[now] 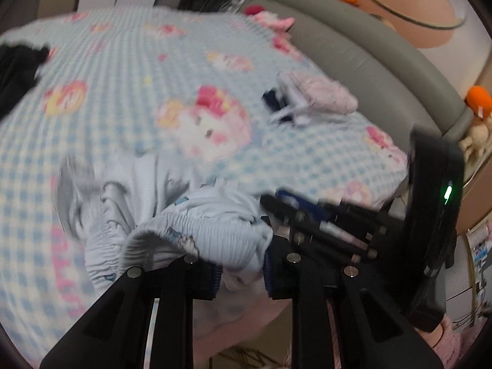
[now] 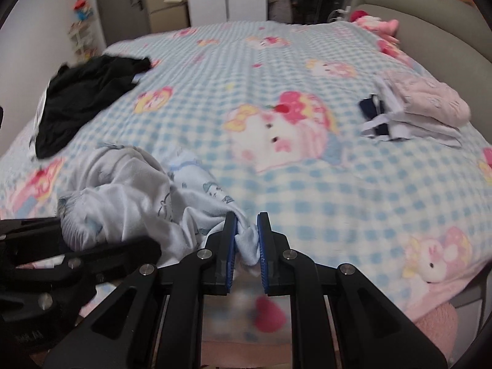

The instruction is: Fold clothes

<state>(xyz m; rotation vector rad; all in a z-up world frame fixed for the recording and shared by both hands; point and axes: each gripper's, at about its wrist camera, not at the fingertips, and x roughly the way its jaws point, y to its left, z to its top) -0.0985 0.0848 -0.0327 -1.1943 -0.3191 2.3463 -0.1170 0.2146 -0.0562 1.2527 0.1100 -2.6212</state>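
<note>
A crumpled pale blue garment (image 2: 132, 196) with an elastic waistband lies at the near edge of the bed; it also shows in the left wrist view (image 1: 172, 224). My left gripper (image 1: 241, 272) is shut on its waistband edge. My right gripper (image 2: 247, 246) is shut on another bunched corner of the same garment. The right gripper's body shows in the left wrist view (image 1: 323, 224), and the left gripper shows in the right wrist view (image 2: 46, 264), close beside it. Both frames are blurred.
The bed has a blue checked blanket (image 2: 276, 184) with cartoon cats. A folded stack of pink and white clothes (image 2: 415, 110) lies at the right by the grey headboard (image 2: 430, 33). A black garment (image 2: 83, 95) lies at the far left. Plush toys (image 2: 378, 26) sit at the back.
</note>
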